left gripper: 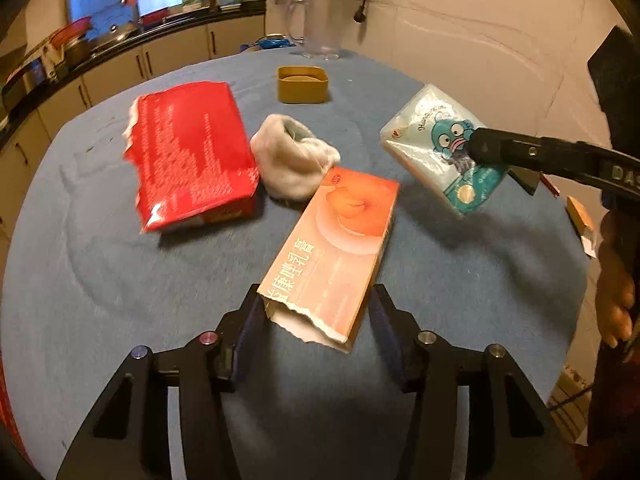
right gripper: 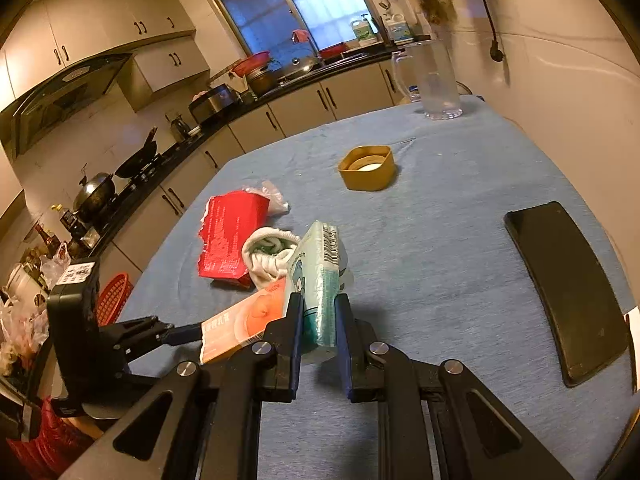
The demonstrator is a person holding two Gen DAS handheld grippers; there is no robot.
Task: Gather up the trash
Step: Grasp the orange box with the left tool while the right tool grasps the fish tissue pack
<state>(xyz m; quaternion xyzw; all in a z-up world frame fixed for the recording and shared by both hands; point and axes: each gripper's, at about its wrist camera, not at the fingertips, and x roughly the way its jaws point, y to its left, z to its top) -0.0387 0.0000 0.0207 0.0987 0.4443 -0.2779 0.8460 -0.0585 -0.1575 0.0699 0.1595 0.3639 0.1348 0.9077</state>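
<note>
Here the left gripper straddles the orange carton, contact seemingly unclear, while the right gripper clamps the tissue pack over the blue-clothed kitchen table, hiding its lower end.

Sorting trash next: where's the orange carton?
The orange carton lies on the blue tablecloth, its torn end between the left gripper's jaws, beside the white cloth.
</note>
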